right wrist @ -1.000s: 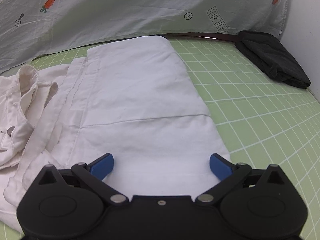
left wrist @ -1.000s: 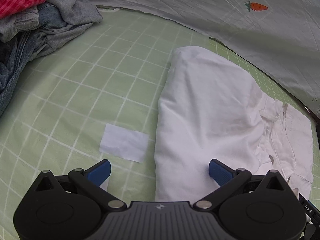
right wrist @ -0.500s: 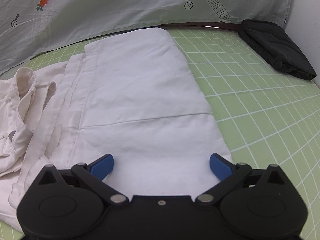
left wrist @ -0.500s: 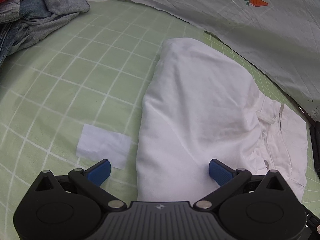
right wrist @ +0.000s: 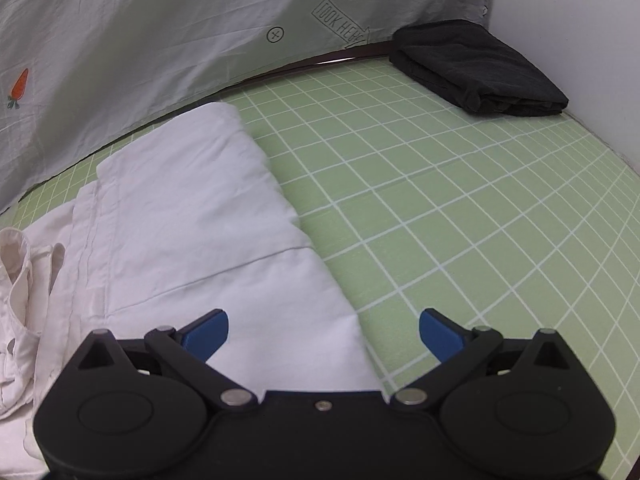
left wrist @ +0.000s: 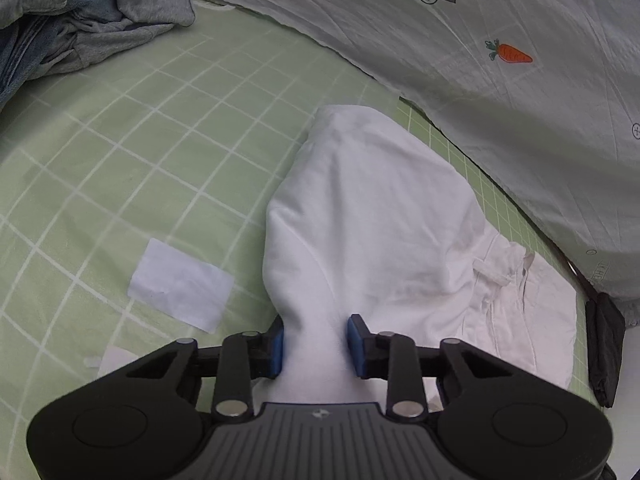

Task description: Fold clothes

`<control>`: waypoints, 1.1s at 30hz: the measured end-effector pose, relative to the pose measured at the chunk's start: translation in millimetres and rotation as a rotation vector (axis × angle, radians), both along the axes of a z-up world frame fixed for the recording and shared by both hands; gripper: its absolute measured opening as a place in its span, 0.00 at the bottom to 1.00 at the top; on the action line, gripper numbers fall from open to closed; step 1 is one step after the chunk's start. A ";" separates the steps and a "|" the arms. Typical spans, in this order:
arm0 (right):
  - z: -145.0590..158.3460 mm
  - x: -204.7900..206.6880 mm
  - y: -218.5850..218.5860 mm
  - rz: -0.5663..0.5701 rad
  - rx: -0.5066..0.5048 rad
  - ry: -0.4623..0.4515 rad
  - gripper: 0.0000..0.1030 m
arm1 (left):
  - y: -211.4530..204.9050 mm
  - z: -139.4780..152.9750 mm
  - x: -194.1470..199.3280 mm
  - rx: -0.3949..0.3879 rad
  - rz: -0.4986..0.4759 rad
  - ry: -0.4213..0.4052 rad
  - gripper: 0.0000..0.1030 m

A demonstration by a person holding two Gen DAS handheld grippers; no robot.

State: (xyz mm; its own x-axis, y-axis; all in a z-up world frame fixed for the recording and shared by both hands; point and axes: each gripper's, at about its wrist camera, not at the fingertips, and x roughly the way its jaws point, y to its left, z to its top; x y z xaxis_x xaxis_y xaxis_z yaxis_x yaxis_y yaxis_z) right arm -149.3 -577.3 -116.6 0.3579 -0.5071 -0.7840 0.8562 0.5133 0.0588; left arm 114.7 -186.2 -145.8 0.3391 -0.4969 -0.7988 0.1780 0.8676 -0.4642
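A white garment [left wrist: 372,216] lies partly folded on the green grid mat [left wrist: 160,128]. My left gripper [left wrist: 316,344] is shut on the near end of the garment, which bunches up between the blue pads [left wrist: 276,346]. In the right wrist view the same white garment [right wrist: 192,224] lies flat, its collar and buttoned part at the left. My right gripper [right wrist: 324,330] is open, its left finger over the garment's near right corner and its right finger over the mat.
A pile of grey, denim and red clothes [left wrist: 72,24] sits at the far left. A white paper slip [left wrist: 180,290] lies left of the garment. A folded black garment [right wrist: 476,66] lies at the far right corner. A grey sheet [right wrist: 160,40] hangs behind.
My left gripper has closed on the near end of the white garment. My right gripper has shifted right, toward the garment's right edge, and stays open.
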 end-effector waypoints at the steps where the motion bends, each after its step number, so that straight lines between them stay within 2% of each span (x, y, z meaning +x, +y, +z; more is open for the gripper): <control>1: -0.7 -5.4 -3.3 -0.012 0.007 -0.006 1.00 | 0.6 5.6 -1.3 -0.019 0.008 -0.010 0.23; 6: -4.2 -25.8 -16.6 -0.046 0.040 -0.034 1.00 | -17.2 45.9 -18.2 -0.065 -0.009 -0.120 0.18; 10: -3.9 -40.0 -27.0 -0.042 0.046 -0.046 1.00 | -51.1 77.6 -29.8 -0.164 -0.075 -0.182 0.16; 15: -5.4 -62.5 -43.7 -0.045 0.051 -0.048 1.00 | -115.2 107.8 -54.7 -0.189 -0.214 -0.256 0.16; 19: -8.9 -81.5 -62.2 -0.061 0.060 -0.047 1.00 | -182.5 118.0 -90.5 -0.148 -0.384 -0.317 0.16; 21: -10.9 -90.8 -71.8 -0.068 0.065 -0.045 1.00 | -218.1 111.0 -107.3 -0.127 -0.476 -0.323 0.16; 23: -12.8 -100.0 -81.4 -0.075 0.070 -0.044 1.00 | -251.7 92.3 -118.4 -0.110 -0.542 -0.290 0.16; 27: -17.8 -114.5 -103.4 -0.084 0.081 -0.042 1.00 | -299.5 38.8 -124.9 -0.076 -0.557 -0.103 0.17; 30: -20.9 -117.2 -118.8 -0.080 0.087 -0.042 1.00 | -318.6 10.8 -126.9 -0.008 -0.552 -0.043 0.18; 33: -23.6 -116.1 -132.6 -0.068 0.088 -0.039 1.00 | -323.5 -0.3 -124.0 -0.016 -0.513 0.004 0.22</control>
State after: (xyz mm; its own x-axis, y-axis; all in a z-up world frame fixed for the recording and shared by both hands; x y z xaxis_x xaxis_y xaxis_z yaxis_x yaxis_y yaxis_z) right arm -265.4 -709.9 -140.2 0.3561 -0.4607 -0.8130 0.8849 0.4458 0.1350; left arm -9.4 -509.7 -146.1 0.0450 -0.6107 -0.7906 0.5773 0.6618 -0.4784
